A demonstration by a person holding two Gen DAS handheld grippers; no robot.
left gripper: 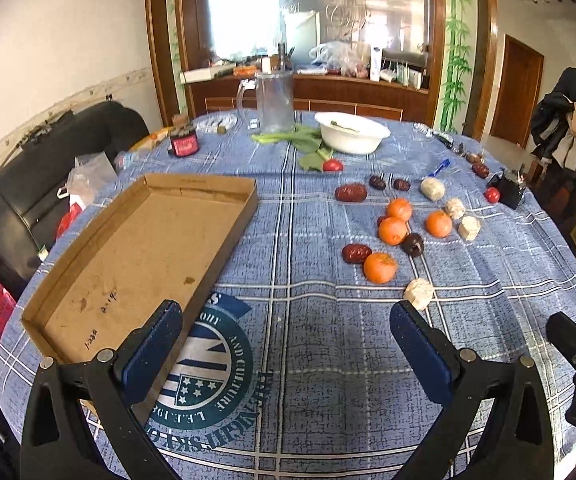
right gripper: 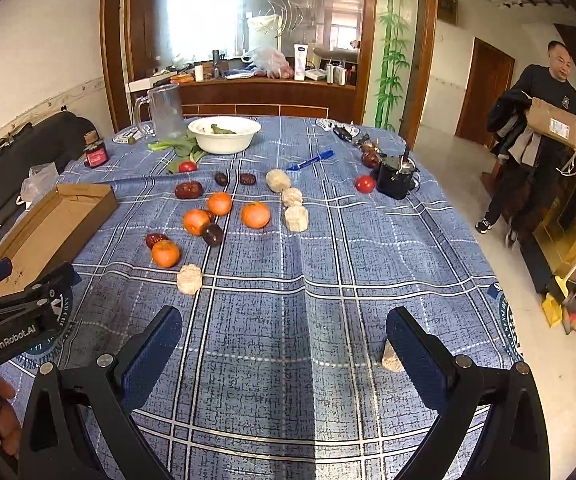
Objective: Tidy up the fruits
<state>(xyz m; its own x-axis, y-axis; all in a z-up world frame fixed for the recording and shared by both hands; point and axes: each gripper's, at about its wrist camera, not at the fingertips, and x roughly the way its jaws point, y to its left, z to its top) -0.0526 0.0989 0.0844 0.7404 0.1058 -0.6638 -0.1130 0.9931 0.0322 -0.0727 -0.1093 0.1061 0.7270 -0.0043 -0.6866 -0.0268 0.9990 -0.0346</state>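
Nearest my lens, the right gripper [right gripper: 283,344] is spread wide over bare tablecloth [right gripper: 328,248], holding nothing. The left gripper [left gripper: 285,338] is equally wide and empty, its left finger overlapping the cardboard tray [left gripper: 223,240]. The closest fruit is the orange [right gripper: 165,253], ahead and left of my right fingers, just beyond a pale lumpy piece [right gripper: 189,278]. From the left gripper that same orange [left gripper: 380,267] lies ahead and right, with the tray just left. I judge the left arm better placed: short reach, then a short carry left. The other oranges [right gripper: 219,203] and dark dates [right gripper: 188,190] lie farther back.
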